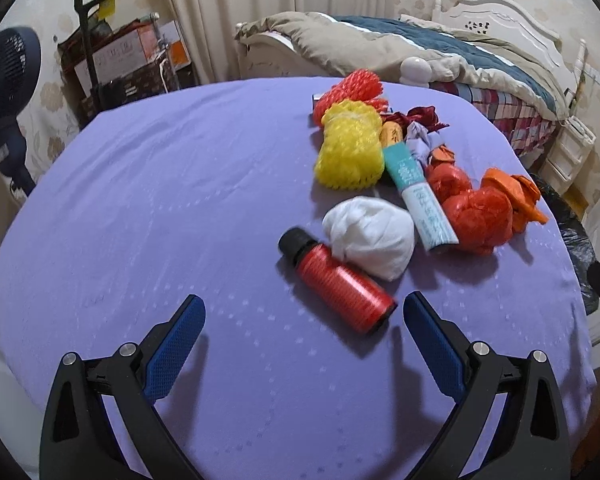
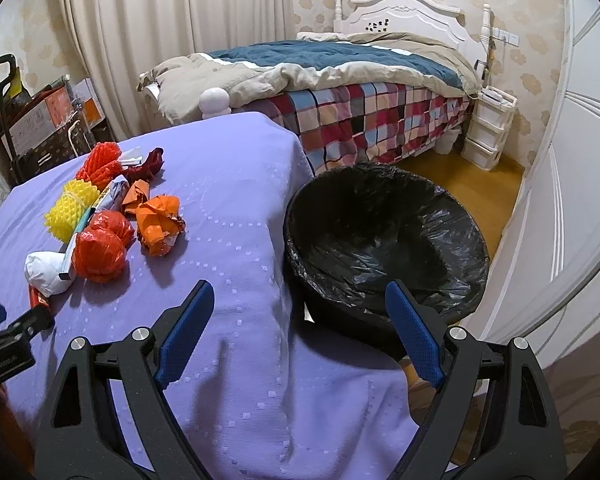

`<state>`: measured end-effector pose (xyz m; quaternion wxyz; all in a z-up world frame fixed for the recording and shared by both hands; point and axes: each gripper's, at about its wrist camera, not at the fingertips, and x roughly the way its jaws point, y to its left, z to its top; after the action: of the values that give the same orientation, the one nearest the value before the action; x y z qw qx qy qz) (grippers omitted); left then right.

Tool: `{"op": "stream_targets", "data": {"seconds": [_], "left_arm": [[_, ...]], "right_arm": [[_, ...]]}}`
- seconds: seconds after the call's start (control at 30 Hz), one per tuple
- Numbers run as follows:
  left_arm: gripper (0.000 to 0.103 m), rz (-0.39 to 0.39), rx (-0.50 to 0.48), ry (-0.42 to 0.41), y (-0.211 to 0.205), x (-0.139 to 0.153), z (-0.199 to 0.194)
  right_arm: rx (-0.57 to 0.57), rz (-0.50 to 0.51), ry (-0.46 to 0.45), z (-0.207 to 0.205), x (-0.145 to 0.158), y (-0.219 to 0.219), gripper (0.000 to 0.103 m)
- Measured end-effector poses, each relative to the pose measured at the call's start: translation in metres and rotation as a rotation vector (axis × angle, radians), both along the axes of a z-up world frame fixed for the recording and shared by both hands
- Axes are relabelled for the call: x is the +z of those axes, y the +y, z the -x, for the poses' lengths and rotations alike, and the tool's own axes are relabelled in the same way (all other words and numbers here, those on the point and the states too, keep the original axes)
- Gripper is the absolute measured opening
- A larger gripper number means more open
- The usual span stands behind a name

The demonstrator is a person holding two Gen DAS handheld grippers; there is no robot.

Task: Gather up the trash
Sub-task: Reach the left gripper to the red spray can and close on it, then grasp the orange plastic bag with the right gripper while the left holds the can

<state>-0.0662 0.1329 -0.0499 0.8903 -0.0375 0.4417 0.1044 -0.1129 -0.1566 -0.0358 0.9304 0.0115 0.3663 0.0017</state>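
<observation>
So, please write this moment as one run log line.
left gripper: open, near red bottle with black cap | right gripper: open, empty | black-lined trash bin: beside purple-covered table

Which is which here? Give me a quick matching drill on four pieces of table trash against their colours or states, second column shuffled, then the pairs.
Things:
1. bottle
2. foam fruit net next to the long box
3. crumpled tissue wad
4. trash bin

Descriptions:
A. yellow, lying beyond the white wad
B. lined with a black bag, beside the table's edge
C. red with a black cap, lying on its side nearest the open left gripper
D. white, touching the bottle

Pairs: 1-C, 2-A, 3-D, 4-B
</observation>
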Motion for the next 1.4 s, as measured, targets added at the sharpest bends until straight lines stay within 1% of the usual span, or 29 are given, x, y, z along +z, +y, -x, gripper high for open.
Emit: {"op": "stream_targets", "data": {"seconds": [0.13, 0.4, 0.43, 0.5, 0.53, 0.63, 0.8, 0.87, 0.9, 0.93, 0.97, 1.0, 1.07, 1.1, 1.17, 1.23, 1.4], "left_arm": [[0.097, -0.002, 0.013, 0.005, 0.003, 0.0, -0.009], [0.096, 0.013, 0.015, 0.022, 0.02, -0.006, -0.003], [0.092, 0.012, 0.013, 0.02, 0.021, -0.006, -0.001], [0.076, 0.002, 0.009, 0.02, 0.023, -0.007, -0.001], [0.071, 0.002, 0.002, 0.029, 0.023, -0.008, -0.002], [0.071, 0.023, -0.009, 0.027, 0.026, -0.009, -0.003], [0.07, -0.005, -0.017, 0.0, 0.028, -0.006, -0.01], [0.062, -0.007, -0.025, 0.004, 0.031, -0.008, -0.015], [0.061, 0.007, -0.036, 0.012, 0.033, -0.01, -0.017], [0.057, 0.026, -0.046, 0.016, 0.034, -0.011, -0.018], [0.055, 0.04, -0.05, 0.01, 0.035, -0.01, -0.018], [0.054, 0.038, -0.056, 0.009, 0.036, -0.01, -0.019], [0.042, 0.026, -0.082, -0.001, 0.034, -0.01, -0.018], [0.039, 0.02, -0.089, -0.004, 0.032, -0.01, -0.018], [0.028, 0.014, -0.102, -0.012, 0.031, -0.01, -0.017], [0.025, 0.011, -0.102, -0.016, 0.03, -0.01, -0.016], [0.025, 0.061, -0.088, -0.029, 0.039, -0.009, -0.011]], "right_arm": [[0.007, 0.0, -0.002, 0.001, 0.001, 0.002, 0.085], [0.022, -0.001, -0.002, 0.001, 0.002, 0.007, 0.085], [0.024, 0.0, -0.002, 0.002, 0.002, 0.007, 0.085], [0.027, 0.003, 0.001, 0.001, 0.001, 0.008, 0.085], [0.027, 0.004, 0.003, 0.001, 0.001, 0.009, 0.085], [0.027, 0.006, 0.006, 0.0, 0.0, 0.01, 0.085], [0.03, 0.011, 0.006, 0.0, -0.001, 0.01, 0.085], [0.033, 0.017, 0.008, -0.001, -0.001, 0.01, 0.085], [0.034, 0.019, 0.009, -0.001, -0.001, 0.011, 0.085], [0.036, 0.021, 0.009, -0.001, -0.001, 0.011, 0.085], [0.037, 0.023, 0.009, -0.002, -0.002, 0.012, 0.085], [0.038, 0.025, 0.009, -0.002, -0.001, 0.014, 0.085], [0.043, 0.03, 0.01, -0.004, -0.001, 0.016, 0.085], [0.046, 0.033, 0.011, -0.004, -0.001, 0.018, 0.085], [0.054, 0.037, 0.011, -0.006, 0.0, 0.021, 0.085], [0.064, 0.04, 0.01, -0.008, 0.001, 0.025, 0.085], [0.1, 0.045, -0.001, -0.012, 0.007, 0.04, 0.085]]}}
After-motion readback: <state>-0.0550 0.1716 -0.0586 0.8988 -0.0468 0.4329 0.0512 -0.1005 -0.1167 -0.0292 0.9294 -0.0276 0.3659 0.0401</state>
